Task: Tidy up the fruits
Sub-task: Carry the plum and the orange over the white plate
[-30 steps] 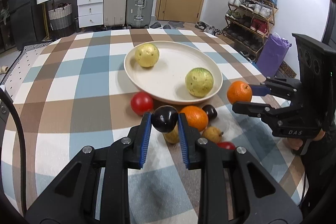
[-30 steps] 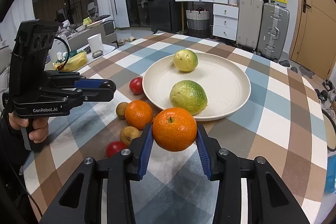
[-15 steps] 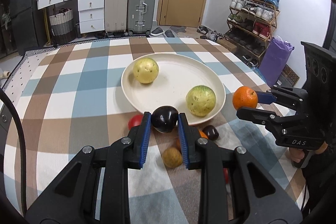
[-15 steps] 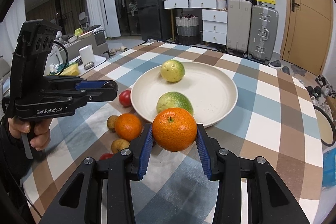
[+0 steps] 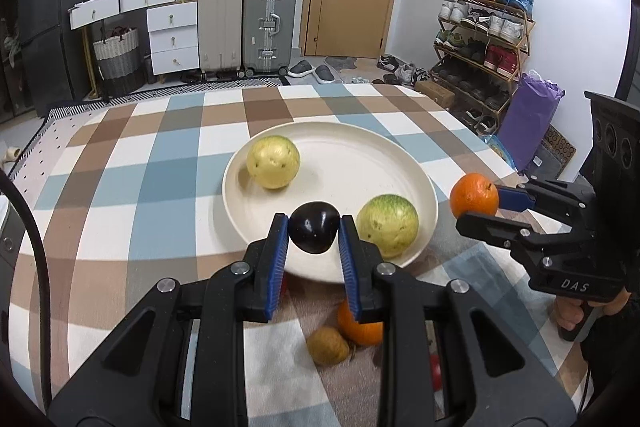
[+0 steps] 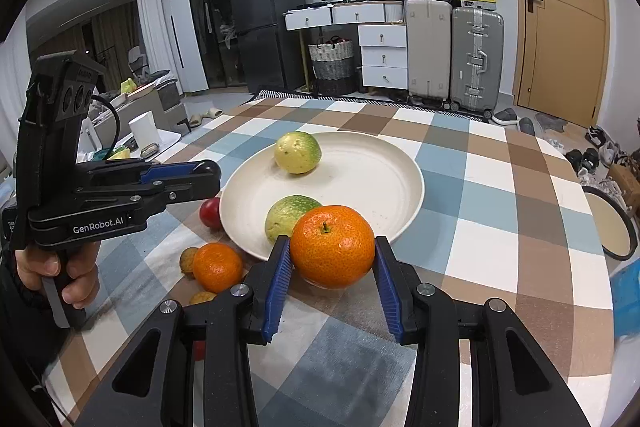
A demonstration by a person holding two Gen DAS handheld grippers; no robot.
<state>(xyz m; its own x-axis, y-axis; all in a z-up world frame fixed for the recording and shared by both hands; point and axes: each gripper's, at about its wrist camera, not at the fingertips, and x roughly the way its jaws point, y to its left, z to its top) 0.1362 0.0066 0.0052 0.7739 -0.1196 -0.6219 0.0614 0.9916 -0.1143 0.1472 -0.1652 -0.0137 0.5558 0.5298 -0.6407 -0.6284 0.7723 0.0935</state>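
Observation:
My left gripper (image 5: 314, 229) is shut on a dark purple plum (image 5: 315, 227) and holds it above the near rim of the cream plate (image 5: 360, 155). My right gripper (image 6: 332, 247) is shut on an orange (image 6: 332, 245), held above the table by the plate's (image 6: 380, 179) near edge; it also shows in the left wrist view (image 5: 474, 195). Two yellow-green guavas (image 5: 273, 161) (image 5: 387, 225) lie on the plate. On the cloth beside the plate lie another orange (image 6: 217, 266), a red fruit (image 6: 211, 213) and small brown fruits (image 5: 328, 345).
The round table has a checked cloth (image 5: 120, 179). Past its far edge stand suitcases (image 5: 270, 23), white drawers (image 5: 172, 35), a basket and a shoe rack (image 5: 480, 39). A round board (image 6: 612, 223) lies at the table's right edge in the right wrist view.
Both grippers have risen and moved forward toward the plate with their fruits. The plum is now over the plate's near rim; the loose fruits have dropped lower in view.

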